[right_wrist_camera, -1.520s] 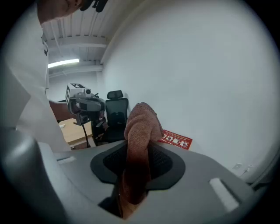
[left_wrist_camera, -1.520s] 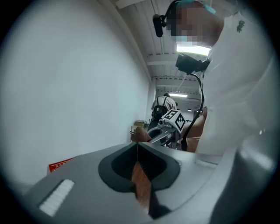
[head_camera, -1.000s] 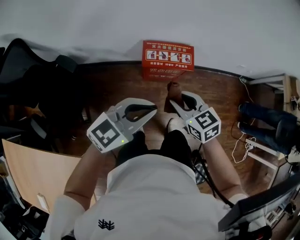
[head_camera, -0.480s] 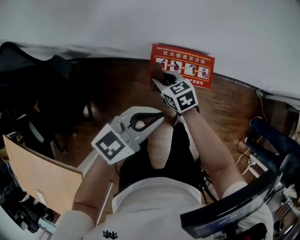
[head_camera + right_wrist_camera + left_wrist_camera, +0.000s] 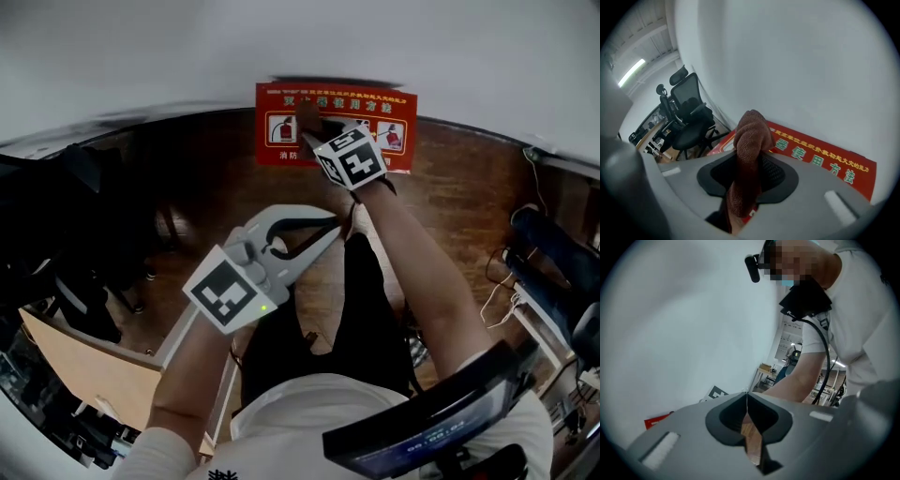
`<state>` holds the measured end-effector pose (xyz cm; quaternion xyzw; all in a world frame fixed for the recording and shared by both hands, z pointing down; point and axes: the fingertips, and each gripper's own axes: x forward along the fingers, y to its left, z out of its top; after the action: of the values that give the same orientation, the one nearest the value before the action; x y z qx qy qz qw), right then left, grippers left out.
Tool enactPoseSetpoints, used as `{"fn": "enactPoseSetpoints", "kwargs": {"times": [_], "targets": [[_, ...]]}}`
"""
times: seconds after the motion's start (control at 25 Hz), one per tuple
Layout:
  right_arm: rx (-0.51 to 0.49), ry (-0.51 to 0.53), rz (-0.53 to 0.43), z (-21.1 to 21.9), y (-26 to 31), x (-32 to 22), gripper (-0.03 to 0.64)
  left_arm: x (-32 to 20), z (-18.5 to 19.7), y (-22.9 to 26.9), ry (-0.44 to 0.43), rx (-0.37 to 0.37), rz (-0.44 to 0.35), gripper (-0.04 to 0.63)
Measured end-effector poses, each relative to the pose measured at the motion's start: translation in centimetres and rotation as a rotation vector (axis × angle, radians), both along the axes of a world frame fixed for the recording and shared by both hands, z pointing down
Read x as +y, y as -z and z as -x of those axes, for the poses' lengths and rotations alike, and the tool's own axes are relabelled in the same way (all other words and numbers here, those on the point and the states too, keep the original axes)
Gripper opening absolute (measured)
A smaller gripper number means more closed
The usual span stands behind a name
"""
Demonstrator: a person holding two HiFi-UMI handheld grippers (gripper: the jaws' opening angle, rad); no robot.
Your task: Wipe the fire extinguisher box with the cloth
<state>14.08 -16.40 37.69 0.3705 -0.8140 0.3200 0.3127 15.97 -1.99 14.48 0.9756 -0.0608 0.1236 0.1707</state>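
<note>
Head view, looking steeply down: a plain white wall (image 5: pixel 187 47) fills the top of the scene and meets a dark wooden floor (image 5: pixel 216 178). A person in a white shirt and black trousers (image 5: pixel 366 300) leans forward over the floor. Black office chairs (image 5: pixel 84 234) crowd the left side, with a pale wooden desk (image 5: pixel 84 361) below them. Loose cables (image 5: pixel 497 291) lie on the floor at the right.

A red fire extinguisher box (image 5: pixel 277 155) stands on the floor against the wall. Its face carries small picture panels and rows of print. Its inside cannot be seen.

The right gripper (image 5: pixel 314 134) reaches out to the box on an outstretched arm. Its jaws are clamped on a brown cloth (image 5: pixel 306 111). In the right gripper view the cloth (image 5: pixel 747 154) sticks up past the jaws in a rounded fold, with the red box (image 5: pixel 825 161) just behind it. Whether the cloth touches the box cannot be told.

The left gripper (image 5: pixel 323 225) hangs back near the person's knees, well apart from the box. In the left gripper view its tips (image 5: pixel 746 394) meet, with nothing between them.
</note>
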Motion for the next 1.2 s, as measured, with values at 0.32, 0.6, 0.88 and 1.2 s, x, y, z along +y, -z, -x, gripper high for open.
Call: {"fn": "enactPoseSetpoints", "kwargs": {"times": [0.32,0.6,0.88,1.2], "targets": [[0.012,-0.104,0.040,-10.7,-1.2,1.2,0.117,-1.0,-5.9,-2.0,-0.080,0.000,0.047,0.003],[-0.023,-0.152,0.053,-17.9,-1.0,2.2,0.117,-1.7,-11.5,-2.7,-0.134,-0.006,0.066,0.003],[-0.112,-0.196,0.064,-23.0,-1.2,3.2,0.117,-3.0,-15.6,-3.4,-0.158,-0.023,0.068,0.003],[-0.176,-0.219,0.134,-24.9,-6.7,4.1,0.117,-4.2,-19.1,-6.0,-0.166,-0.044,0.092,0.003]]}}
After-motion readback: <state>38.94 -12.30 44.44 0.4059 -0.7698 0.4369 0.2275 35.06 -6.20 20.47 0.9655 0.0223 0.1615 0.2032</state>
